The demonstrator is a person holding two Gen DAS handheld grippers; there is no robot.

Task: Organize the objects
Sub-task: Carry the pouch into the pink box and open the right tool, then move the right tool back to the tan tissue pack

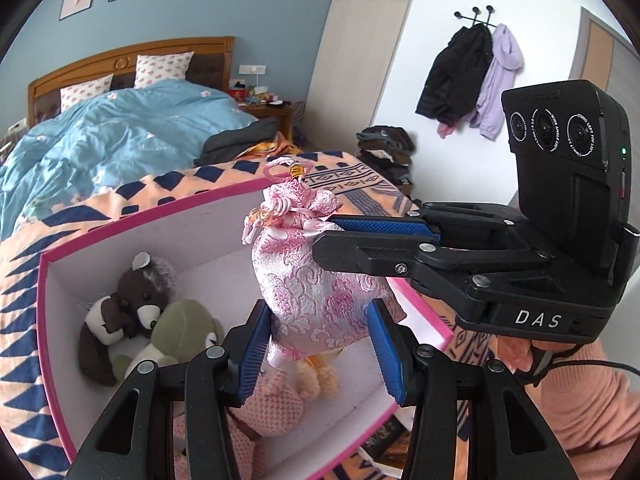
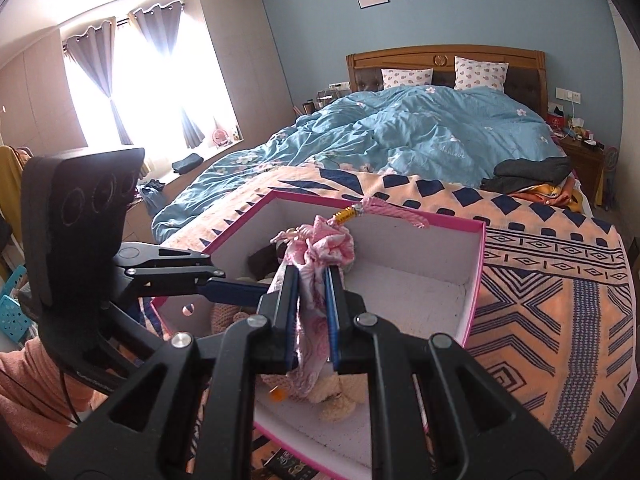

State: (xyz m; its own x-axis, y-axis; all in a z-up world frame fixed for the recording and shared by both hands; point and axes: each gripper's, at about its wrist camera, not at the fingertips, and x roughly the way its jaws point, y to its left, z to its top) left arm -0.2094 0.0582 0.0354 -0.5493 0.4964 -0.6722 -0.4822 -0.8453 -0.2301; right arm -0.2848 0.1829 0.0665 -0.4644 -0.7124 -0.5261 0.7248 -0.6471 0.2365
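A pink brocade drawstring pouch point(image 1: 312, 292) hangs over an open white box with a pink rim point(image 1: 140, 216) that stands on the bed. My right gripper point(image 1: 324, 236) comes in from the right and is shut on the pouch just below its gathered neck. In its own view the right gripper point(image 2: 312, 274) pinches the pouch point(image 2: 332, 248) above the box point(image 2: 478, 264). My left gripper point(image 1: 318, 308) is shut on the pouch's lower body, a blue pad on each side. In the box lie a brown and white plush point(image 1: 120, 304), a green plush point(image 1: 180, 328) and a pink knitted toy point(image 1: 272, 404).
The box rests on a peach and navy patterned blanket point(image 2: 540, 280) at the foot of a bed with a blue duvet point(image 2: 420, 132). Dark folded clothes point(image 2: 528, 176) lie at the bed's right side. Coats point(image 1: 460, 76) hang on the wall over a clothes pile point(image 1: 384, 152).
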